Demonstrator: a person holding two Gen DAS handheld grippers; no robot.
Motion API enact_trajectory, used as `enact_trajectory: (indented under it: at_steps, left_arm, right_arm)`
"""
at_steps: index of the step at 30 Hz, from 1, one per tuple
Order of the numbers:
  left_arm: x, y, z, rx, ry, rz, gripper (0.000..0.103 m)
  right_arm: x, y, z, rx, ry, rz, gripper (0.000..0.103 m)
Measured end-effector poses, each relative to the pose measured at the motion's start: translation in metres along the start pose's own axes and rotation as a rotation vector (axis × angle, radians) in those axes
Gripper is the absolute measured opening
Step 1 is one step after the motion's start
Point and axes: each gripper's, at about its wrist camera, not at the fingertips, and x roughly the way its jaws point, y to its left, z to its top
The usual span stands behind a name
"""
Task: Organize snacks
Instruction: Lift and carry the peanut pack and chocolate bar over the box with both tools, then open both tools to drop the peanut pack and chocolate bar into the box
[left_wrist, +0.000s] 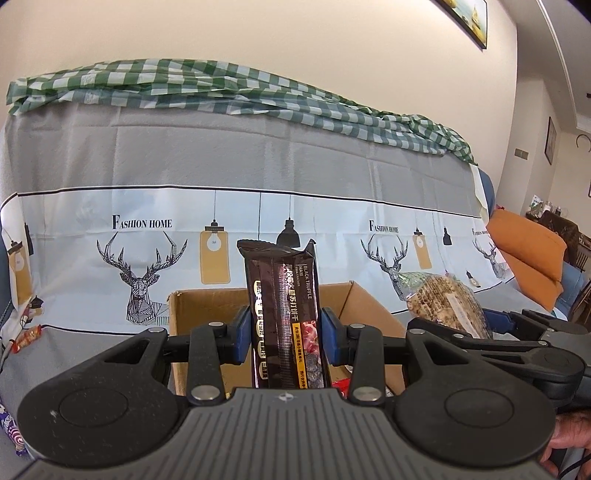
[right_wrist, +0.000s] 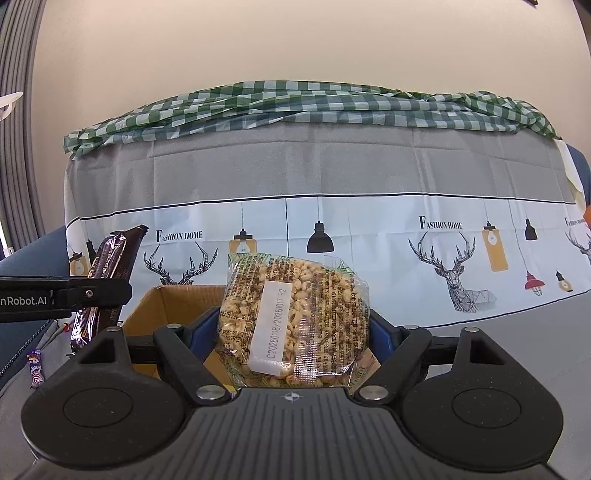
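Item one: a dark cracker packet (left_wrist: 284, 317), long and slim, held upright in our left hand-held gripper (left_wrist: 286, 338), whose blue pads (left_wrist: 242, 334) are clamped on its two sides about midway up. Item two: a clear bag of puffed-grain snack (right_wrist: 295, 321), clamped between the pads of our right hand-held gripper (right_wrist: 295, 332), which press in on its left and right edges. Both items hang above the open cardboard box (left_wrist: 207, 306), which stands on a sofa draped in a printed cover (left_wrist: 221, 166); the cracker packet is over the box's middle, the grain bag toward its right side. We judge the step in hand to be lowering both snacks into the box. To do it well, we would bring one down at a time so the two grippers, now just beside each other, do not collide, lay the slim packet along a wall, and part the jaws only once each item rests on the bottom or on what already lies there. Writing legible: on the cracker packet, "BLACK TRUFFLE HAM" with Chinese characters beside it; on the grain bag's white sticker, "C20260118/20261017 R2"; on the sofa cover, "FASHION HOME" repeated beside stag heads and hanging lamps; on the left gripper's body, seen from the right wrist view, "nRobot.AI", its start cut off. Loose wrapped sweets (right_wrist: 35, 367) lie on the sofa beyond the box's left side.
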Motion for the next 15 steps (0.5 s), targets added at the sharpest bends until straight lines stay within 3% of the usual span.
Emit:
enact_trajectory:
  at_steps: [15]
  left_arm:
    - [-0.0021,-0.0018,-0.0014,0.011,-0.016,-0.027,0.042]
  right_arm:
    - [-0.0023,0.0014,-0.0004,-0.009,-0.007,-0.008,0.082]
